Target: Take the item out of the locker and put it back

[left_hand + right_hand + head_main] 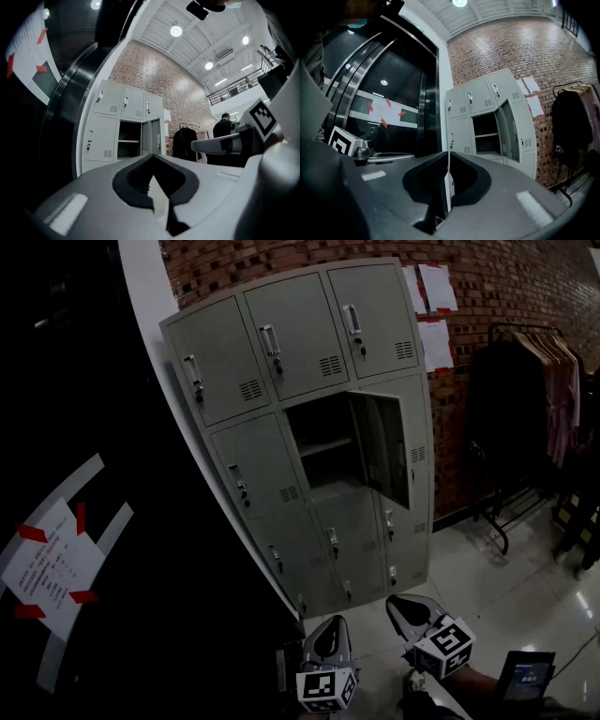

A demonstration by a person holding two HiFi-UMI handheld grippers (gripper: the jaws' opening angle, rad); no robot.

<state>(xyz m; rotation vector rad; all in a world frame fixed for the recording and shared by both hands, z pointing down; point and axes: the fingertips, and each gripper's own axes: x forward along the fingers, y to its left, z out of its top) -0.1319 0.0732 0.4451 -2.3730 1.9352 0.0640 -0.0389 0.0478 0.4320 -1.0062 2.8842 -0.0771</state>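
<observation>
Just right of the locker bank [309, 427] hang papers [433, 315], then a clothes rack [534, 409]; left of it, a taped notice [52, 568].

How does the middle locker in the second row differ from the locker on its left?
The middle locker stands open, its door swung to the right; the left locker is shut. The middle locker shows a dark inside with a shelf; the left locker shows only its front, with handle and vent. Both are grey metal and in one row.

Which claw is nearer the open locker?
Right, slightly. The right claw is a little further forward, below the open locker; the left claw sits just behind, to its left. Both are well short of it.
</observation>
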